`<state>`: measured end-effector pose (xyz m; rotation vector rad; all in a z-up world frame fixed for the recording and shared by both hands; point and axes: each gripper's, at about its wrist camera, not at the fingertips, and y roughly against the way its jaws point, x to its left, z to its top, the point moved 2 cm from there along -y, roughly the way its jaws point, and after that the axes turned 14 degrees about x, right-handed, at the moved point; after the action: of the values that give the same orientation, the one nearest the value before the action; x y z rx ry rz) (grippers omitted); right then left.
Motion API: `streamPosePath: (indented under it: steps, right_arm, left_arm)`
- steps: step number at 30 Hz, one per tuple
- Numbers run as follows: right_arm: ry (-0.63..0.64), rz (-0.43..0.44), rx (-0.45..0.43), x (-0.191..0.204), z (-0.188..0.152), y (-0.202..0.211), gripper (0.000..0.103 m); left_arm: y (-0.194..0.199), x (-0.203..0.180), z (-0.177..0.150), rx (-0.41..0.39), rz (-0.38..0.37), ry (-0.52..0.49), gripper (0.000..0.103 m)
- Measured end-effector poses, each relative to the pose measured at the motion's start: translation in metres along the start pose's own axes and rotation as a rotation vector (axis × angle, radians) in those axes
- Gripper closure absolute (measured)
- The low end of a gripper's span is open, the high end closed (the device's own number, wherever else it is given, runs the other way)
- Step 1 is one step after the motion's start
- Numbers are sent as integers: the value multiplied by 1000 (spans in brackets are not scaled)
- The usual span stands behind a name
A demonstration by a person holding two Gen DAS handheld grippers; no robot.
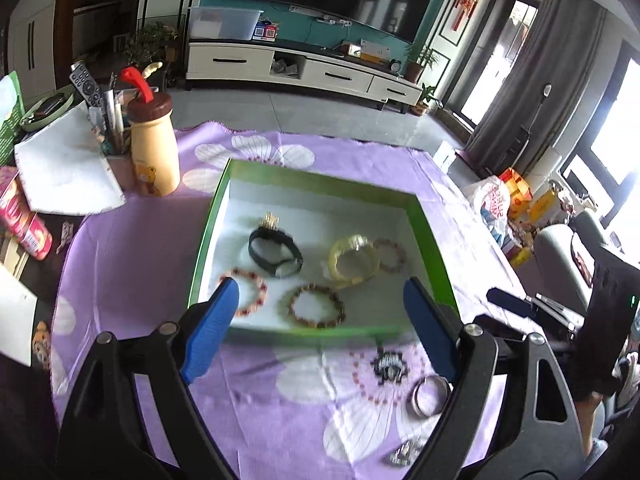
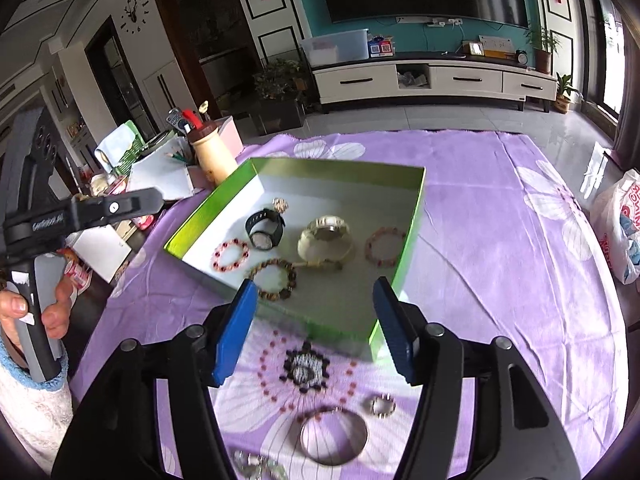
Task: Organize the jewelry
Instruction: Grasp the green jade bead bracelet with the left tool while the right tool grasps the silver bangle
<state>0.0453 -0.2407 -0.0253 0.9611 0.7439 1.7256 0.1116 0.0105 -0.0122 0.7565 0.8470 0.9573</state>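
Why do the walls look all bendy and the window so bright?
Left wrist view: the fisheye lens bends the TV stand, and daylight washes out the window. Right wrist view: the doorways curve, and the silver bangle looks blurry.

Green box (image 2: pixel 412 232) holds watches and bead bracelets; silver bangle (image 2: pixel 334 436) and small ring (image 2: pixel 382 405) lie on the cloth.
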Motion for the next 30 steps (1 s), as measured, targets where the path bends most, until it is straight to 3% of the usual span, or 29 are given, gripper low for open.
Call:
streamPosePath:
  steps: [8,16,22,26,30]
  right_arm:
    - [-70,-2,95,-12,-44,-7,42]
    - [-128,-64,191,-22,-87,-30,43]
    - [-138,-112,229,-23,-98,-44,54]
    - [-123,-124,248,-20,-102,-56,63]
    - [-90,-168,230,-16,-100,-59,67]
  left_arm:
    - [-25,-14,-69,149,3,-45,18]
    - [-68,-51,-135,300,-22,-128,21]
    - [-86,-81,-157,325,8,-229,31]
    - [-98,-95,-166,332,52,-297,48]
    - [-100,-103,-177,303,89,-349,50]
